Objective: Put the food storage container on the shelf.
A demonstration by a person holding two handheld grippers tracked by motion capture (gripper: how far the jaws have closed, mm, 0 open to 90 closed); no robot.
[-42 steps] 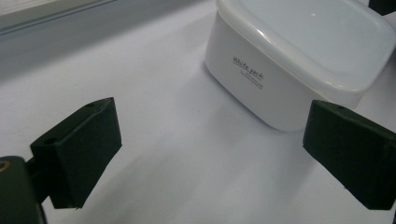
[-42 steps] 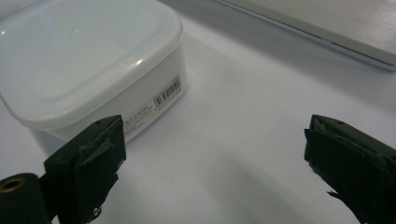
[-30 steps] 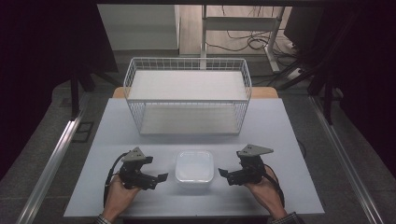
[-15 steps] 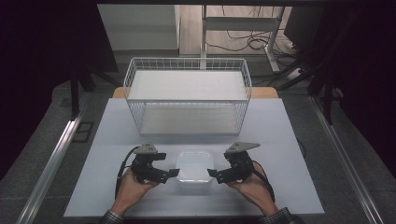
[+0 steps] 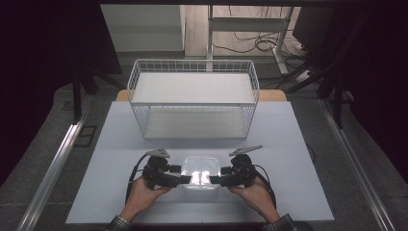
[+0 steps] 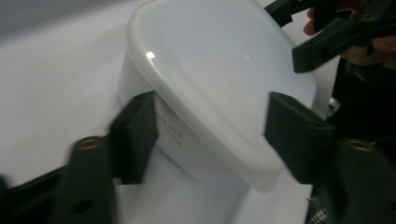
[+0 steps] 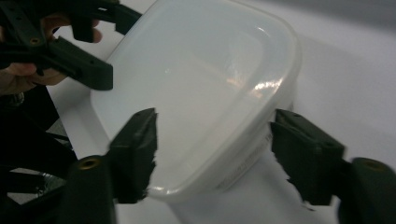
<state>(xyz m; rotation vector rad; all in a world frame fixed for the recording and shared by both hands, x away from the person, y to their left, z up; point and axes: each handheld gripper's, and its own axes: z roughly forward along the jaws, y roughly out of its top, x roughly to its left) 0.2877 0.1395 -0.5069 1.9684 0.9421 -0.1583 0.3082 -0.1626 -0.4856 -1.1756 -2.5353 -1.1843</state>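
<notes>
A translucent white lidded container (image 5: 200, 172) rests on the table near the front edge. My left gripper (image 5: 181, 174) is at its left side and my right gripper (image 5: 215, 176) at its right, both pointing inward. In the left gripper view the left gripper (image 6: 215, 126) straddles a corner of the container (image 6: 210, 70); one jaw is at the wall under the rim, the other over the lid edge. The right gripper (image 7: 215, 135) straddles the opposite end of the container (image 7: 201, 84) the same way. Both pairs of jaws have just been closing around the container, and I see no firm press.
A white wire basket (image 5: 192, 98) stands behind the container at the middle of the pale table (image 5: 288, 159). A bright floor with cables lies beyond. The other hand's gripper (image 6: 327, 42) appears at the top right of the left gripper view.
Both grippers moved inward from either side until their jaws reached around the container's ends. The jaws narrowed. The container stayed where it was.
</notes>
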